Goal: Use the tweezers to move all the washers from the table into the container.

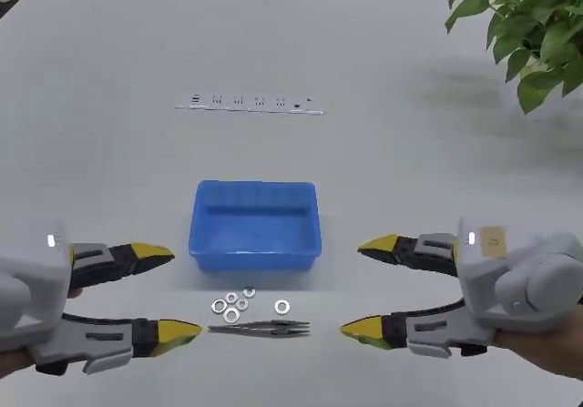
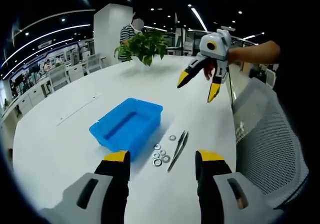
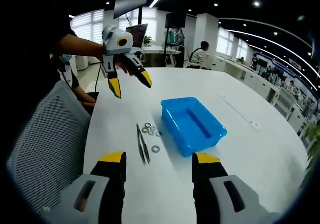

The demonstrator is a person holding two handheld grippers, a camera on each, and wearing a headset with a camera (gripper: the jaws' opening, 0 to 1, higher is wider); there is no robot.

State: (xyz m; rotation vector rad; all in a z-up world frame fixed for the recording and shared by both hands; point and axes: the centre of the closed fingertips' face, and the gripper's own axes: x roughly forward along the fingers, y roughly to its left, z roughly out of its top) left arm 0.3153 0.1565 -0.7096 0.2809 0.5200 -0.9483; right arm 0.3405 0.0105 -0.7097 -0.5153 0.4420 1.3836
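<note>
Progress: none yet | washers (image 1: 235,304) all on table (image 1: 410,152), by untouched tweezers (image 1: 260,328) | blue container (image 1: 255,243) empty | your left gripper (image 1: 187,293) and right gripper (image 1: 351,289): jaws apart, holding nothing

Leafy plant (image 1: 533,25): placed at the tabletop's (image 1: 109,170) far right.
Power strip (image 1: 248,104): laid flat, mid-tabletop.
Mesh chair (image 2: 270,134): set alongside.

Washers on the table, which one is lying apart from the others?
The lone washer nearest the right tongs, just beyond the tweezers; the other washers bunch together in a cluster on its far side.
</note>
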